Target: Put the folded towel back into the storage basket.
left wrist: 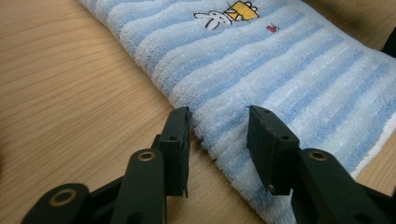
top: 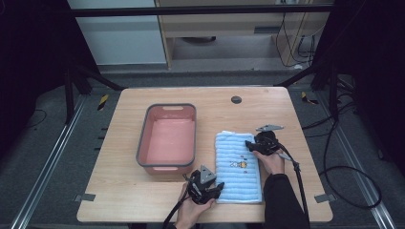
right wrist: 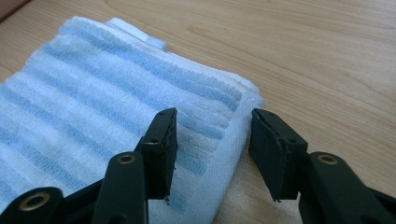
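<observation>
Two grippers: both work at one folded towel (top: pixel 238 166) on the wooden table (top: pixel 119 191), one at each long side of it.
Left gripper (top: pixel 216 187): sits at the towel's near left corner, low on the table, held in the person's left hand (top: pixel 193 206).
Left jaws: spread partway; the towel's edge (left wrist: pixel 219 140) lies in the gap, one jaw over bare wood beside the hem, the other over the cloth. The pads do not press on the fabric.
Right gripper (top: pixel 250 144): sits at the towel's far right side, held in the person's right hand (top: pixel 272 161).
Right jaws: spread partway and straddling the folded right edge (right wrist: pixel 233 135), one jaw above the striped top, the other over the table just beside it. No pinch on the cloth.
Towel: blue and white stripes, small embroidered rabbit figure (left wrist: pixel 226 14) near its middle, lying flat on the table just right of the basin.
Basin (top: pixel 143 143): pink with a grey rim, rectangular, standing left of the towel and apart from it.
Basin contents: bare pink floor, as far as the high view shows.
</observation>
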